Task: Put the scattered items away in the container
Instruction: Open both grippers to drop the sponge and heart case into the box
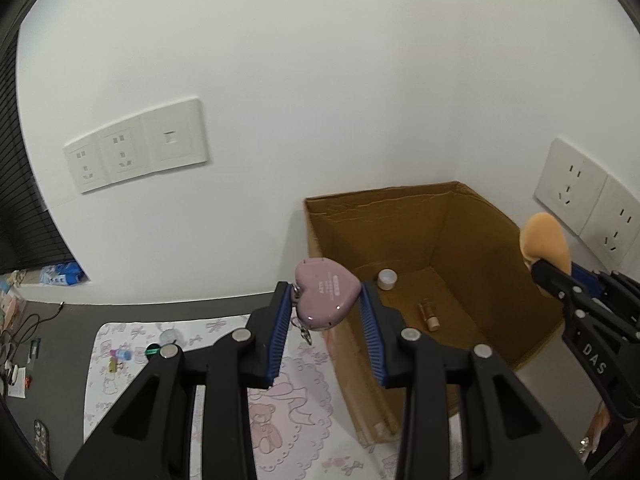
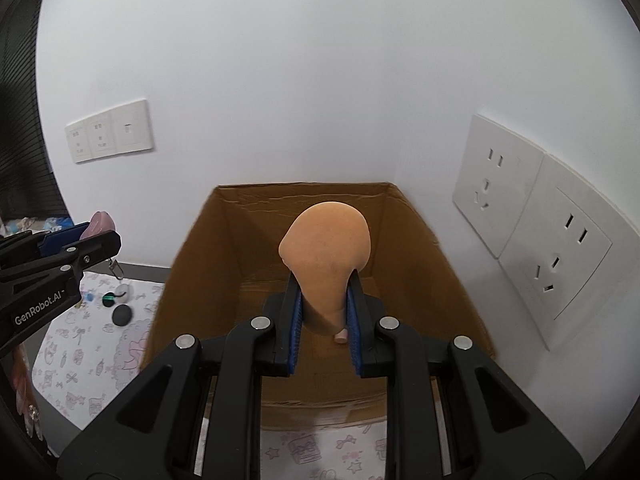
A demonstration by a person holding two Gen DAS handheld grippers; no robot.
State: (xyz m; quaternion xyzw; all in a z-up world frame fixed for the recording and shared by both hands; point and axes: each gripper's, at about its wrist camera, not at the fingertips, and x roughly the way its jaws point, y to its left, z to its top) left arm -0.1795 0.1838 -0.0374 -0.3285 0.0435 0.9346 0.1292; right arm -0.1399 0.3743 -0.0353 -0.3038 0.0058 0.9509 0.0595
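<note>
The right tool (image 2: 323,312) pinches the orange sponge (image 2: 326,256) above the cardboard box (image 2: 420,240) for dropping; the left tool (image 1: 326,312) clamps a pink heart-shaped case (image 1: 324,300) beside it.

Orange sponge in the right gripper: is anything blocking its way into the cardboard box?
Nothing visible does. The orange sponge, held between the right gripper fingers, hangs over the open cardboard box; the left gripper with the pink heart is off to one side.

Left tongs (image 1: 326,312) held raised, fingers clamped on a load; right tongs (image 2: 324,308) likewise closed, level beside them.
</note>
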